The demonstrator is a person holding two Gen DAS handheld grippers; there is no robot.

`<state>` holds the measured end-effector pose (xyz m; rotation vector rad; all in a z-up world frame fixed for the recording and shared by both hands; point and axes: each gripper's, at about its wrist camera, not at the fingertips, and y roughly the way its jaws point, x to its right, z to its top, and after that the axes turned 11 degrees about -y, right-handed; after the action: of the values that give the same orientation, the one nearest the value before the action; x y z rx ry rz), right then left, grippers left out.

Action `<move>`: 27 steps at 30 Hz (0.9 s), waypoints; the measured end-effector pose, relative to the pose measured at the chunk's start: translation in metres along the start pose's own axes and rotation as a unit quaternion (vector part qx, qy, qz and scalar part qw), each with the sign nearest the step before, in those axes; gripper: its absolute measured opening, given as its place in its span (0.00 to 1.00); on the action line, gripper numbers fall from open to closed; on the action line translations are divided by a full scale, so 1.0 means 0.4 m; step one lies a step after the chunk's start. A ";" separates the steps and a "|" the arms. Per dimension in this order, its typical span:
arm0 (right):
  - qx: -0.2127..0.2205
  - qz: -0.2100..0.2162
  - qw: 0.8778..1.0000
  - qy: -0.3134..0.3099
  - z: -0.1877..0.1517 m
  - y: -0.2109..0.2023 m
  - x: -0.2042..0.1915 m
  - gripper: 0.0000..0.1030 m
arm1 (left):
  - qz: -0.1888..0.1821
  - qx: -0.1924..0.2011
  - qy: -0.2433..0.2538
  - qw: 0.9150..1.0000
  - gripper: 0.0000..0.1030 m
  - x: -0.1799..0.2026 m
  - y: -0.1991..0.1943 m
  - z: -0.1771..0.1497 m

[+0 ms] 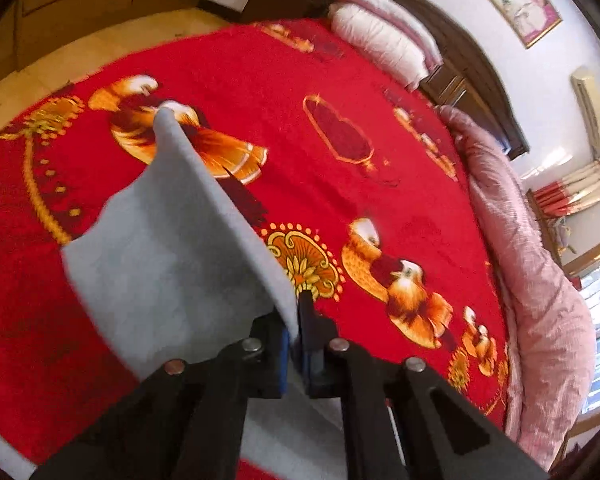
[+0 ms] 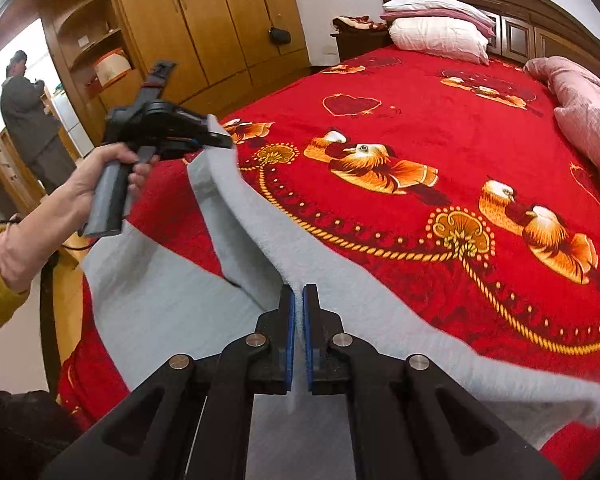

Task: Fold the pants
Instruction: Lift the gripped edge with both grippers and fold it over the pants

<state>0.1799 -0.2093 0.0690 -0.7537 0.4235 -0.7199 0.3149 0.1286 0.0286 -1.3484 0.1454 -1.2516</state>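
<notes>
While both of my tools have hold of the cloth, the folding itself is, as I judge it, barely begun: the pale grey-blue fleecy pants (image 2: 340, 292) are lifted along one edge and hang in a loose sag over the bed, with no tidy crease laid anywhere I can see. Starting at the left, my left hand (image 2: 100, 172) holds the black left tool (image 2: 220, 134) clenched on one end of that soft edge; from its own camera the blue pads of the left tool (image 1: 298, 320) pinch a thin fold that rises away like a sail. Toward the right, the black right tool (image 2: 299, 304) is likewise clamped on the same edge, with the napped fabric squeezed between its blue-lined jaws. Beyond it one limp leg trails off to the right across the plush red blanket with orange ducks and gold chain pattern (image 2: 420, 120). What is left, I think, is nearly all of it: spreading the pants flat, laying leg over leg, then doubling them. Farther right lies a crinkled pink quilt (image 2: 580, 108), bunched along the bed's edge.
</notes>
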 end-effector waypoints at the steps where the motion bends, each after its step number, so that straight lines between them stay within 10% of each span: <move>1: 0.000 0.000 1.000 0.000 -0.004 -0.004 -0.006 0.05 | -0.002 0.004 0.001 1.000 0.03 -0.003 -0.022 -0.007; 15: 0.012 -0.001 1.000 0.006 -0.123 -0.104 -0.157 0.05 | -0.024 0.093 0.032 0.995 0.03 -0.133 -0.384 -0.278; 27: -0.041 0.007 0.999 0.026 -0.291 -0.070 -0.267 0.05 | -0.011 0.067 -0.007 0.998 0.03 -0.351 -0.424 -0.471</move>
<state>0.0265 -0.2009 0.0228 -0.8104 0.5085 -0.7141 0.0263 0.1555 0.0223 -1.2457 0.0374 -1.2481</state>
